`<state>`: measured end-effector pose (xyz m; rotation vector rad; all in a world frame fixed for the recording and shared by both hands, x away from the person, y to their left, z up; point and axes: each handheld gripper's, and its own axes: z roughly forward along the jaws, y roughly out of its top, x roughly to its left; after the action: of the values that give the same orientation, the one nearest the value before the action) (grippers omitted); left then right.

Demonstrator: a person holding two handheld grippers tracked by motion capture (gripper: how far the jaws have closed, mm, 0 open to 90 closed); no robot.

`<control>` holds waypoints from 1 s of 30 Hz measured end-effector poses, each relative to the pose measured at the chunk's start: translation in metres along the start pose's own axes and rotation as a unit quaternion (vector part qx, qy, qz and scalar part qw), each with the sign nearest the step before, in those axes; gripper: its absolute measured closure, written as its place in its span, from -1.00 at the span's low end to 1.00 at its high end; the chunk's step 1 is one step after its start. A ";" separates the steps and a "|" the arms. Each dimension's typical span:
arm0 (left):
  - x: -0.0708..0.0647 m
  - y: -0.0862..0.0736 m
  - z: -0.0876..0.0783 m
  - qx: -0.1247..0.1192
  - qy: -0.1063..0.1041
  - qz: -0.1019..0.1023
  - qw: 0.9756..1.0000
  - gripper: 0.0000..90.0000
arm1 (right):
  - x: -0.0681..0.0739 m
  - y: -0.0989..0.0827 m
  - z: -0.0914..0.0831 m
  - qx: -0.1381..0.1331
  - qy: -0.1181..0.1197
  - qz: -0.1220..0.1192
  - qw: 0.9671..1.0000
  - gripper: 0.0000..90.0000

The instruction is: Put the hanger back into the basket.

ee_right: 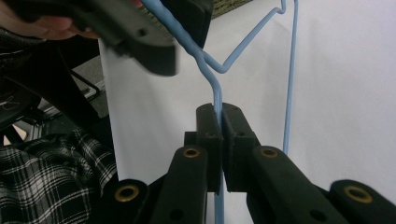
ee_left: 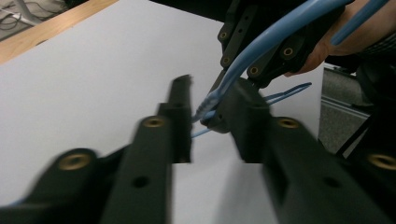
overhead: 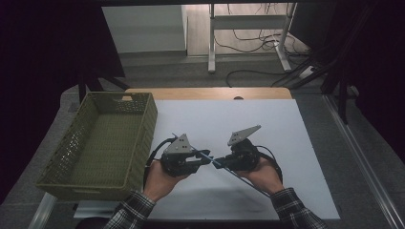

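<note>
While the right gripper point(ee_right: 219, 123) has its jaws pinched tight on the wire of the blue hanger point(ee_right: 215, 88), that single thin contact is the weak point: the wire can spin inside the pads and the frame will swing. In the high view the hanger point(overhead: 239, 174) is lifted off the white mat point(overhead: 286, 124), bridging the two grippers near the front edge, with its long bar running down toward the right sleeve point(overhead: 296, 210). Left gripper point(ee_left: 210, 119) has its jaws fairly narrow around the hanger's wire point(ee_left: 243, 65), but the gripper view is blurred and I can't tell whether both pads are actually pressing on it; wire looks to sit against one jaw only. Risks as I judge them: if the left isn't really biting, any pull apart slips the wire out and the hanger pivots on the right grip or drops to the mat. If both do hold, opposing motion bends the thin wire. Green basket point(overhead: 102, 143) sits well to the left; a swinging end could snag its mesh wall on the way over.
</note>
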<state>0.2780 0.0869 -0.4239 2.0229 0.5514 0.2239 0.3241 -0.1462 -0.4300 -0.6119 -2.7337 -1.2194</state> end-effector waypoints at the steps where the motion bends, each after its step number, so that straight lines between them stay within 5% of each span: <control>1: 0.000 0.000 0.000 0.001 0.005 0.000 1.000 0.76 | 0.000 0.000 0.001 0.002 0.000 0.000 1.000 0.93; 4: -0.004 0.001 0.003 0.019 0.036 0.015 0.999 0.89 | 0.000 0.000 0.002 0.005 -0.002 -0.001 1.000 0.92; 6: -0.003 0.002 0.003 0.023 0.039 0.008 0.999 0.90 | 0.001 0.000 0.003 0.009 -0.007 -0.004 1.000 0.92; 9: -0.001 0.007 0.002 0.026 0.041 -0.012 0.999 0.91 | 0.005 0.002 -0.001 0.002 -0.049 -0.016 0.999 0.69; 14: 0.000 0.012 0.002 0.033 0.056 -0.019 0.998 0.91 | 0.017 0.004 -0.017 -0.001 -0.104 -0.028 0.994 0.62; 15: 0.002 0.014 0.003 0.038 0.058 -0.027 0.997 0.91 | 0.025 0.004 -0.022 -0.003 -0.133 -0.034 0.990 0.58; 18: 0.003 0.016 0.005 0.042 0.061 -0.032 0.997 0.91 | 0.031 0.003 -0.022 0.002 -0.154 -0.039 0.987 0.55; 21: 0.002 0.020 0.007 0.049 0.058 -0.038 0.996 0.91 | 0.033 0.000 -0.012 0.006 -0.195 -0.048 0.980 0.55; 26: 0.001 0.025 0.010 0.050 0.053 -0.042 0.996 0.90 | 0.034 -0.004 -0.002 0.012 -0.211 -0.070 0.975 0.77; 30: 0.005 0.026 0.007 0.045 0.041 -0.035 0.998 0.86 | 0.036 -0.006 -0.001 0.006 -0.196 -0.079 0.977 0.93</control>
<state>0.2925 0.0730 -0.4054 2.0845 0.6927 0.2441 0.2884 -0.1389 -0.4245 -0.7153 -3.1661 -1.2263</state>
